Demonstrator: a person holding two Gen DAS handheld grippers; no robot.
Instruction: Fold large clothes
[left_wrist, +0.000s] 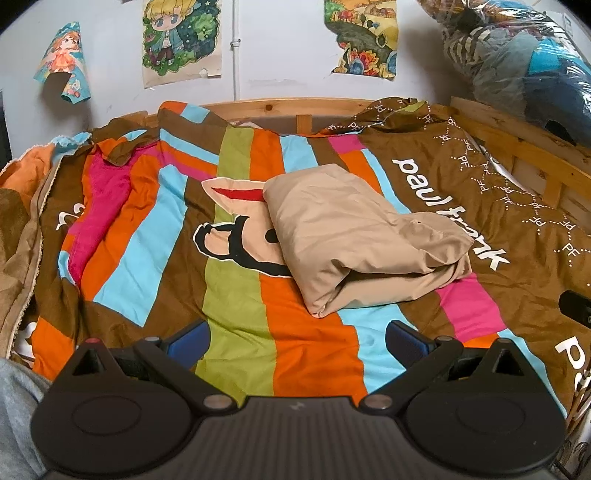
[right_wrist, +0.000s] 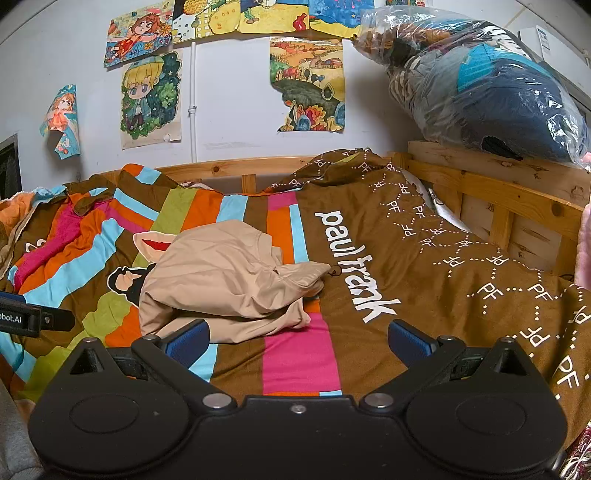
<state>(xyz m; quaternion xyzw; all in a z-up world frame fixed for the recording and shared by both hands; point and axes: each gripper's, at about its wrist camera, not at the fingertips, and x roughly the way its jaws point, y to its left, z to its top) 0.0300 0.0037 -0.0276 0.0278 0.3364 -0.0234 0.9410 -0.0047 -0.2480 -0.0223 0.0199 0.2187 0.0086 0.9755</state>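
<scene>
**Folded beige garment on striped duvet, both grippers wide and empty**

Beige garment (left_wrist: 364, 236) lies folded in a thick bundle mid-bed on the striped "paul frank" duvet (left_wrist: 236, 343), covering part of the printed cartoon face.

Left gripper (left_wrist: 297, 341): jaws spread wide, nothing between the blue pads (left_wrist: 192, 341), hovering over the duvet just short of the bundle's near corner. Right gripper (right_wrist: 299, 341): also spread wide, empty; its left pad (right_wrist: 190, 341) sits just beside or overlaps the bundle's near edge, contact cannot be told.

Left-only: smooth top face of the bundle, the rolled fold opening on its near side, orange fleece blanket (left_wrist: 27, 171) at the left edge, and a grey sleeve or trouser leg in the bottom-left corner.

Right-only: garment (right_wrist: 225, 273) looks lumpier, with a loose flap pointing right towards the lettering and a small dark loop at its tip; upper row of wall drawings (right_wrist: 273, 16); more of the wooden bed rail (right_wrist: 491, 195); the other gripper's black body (right_wrist: 33, 317) with partial white text entering at the left.

Both views: clear plastic bag of clothes (right_wrist: 487, 85) on the rail, top right.

Garment type unreadable; no sleeves or collar clearly seen. Bag contents are a blur of blue and striped fabric. A pink shape at the right edge of the right view is cut off.
</scene>
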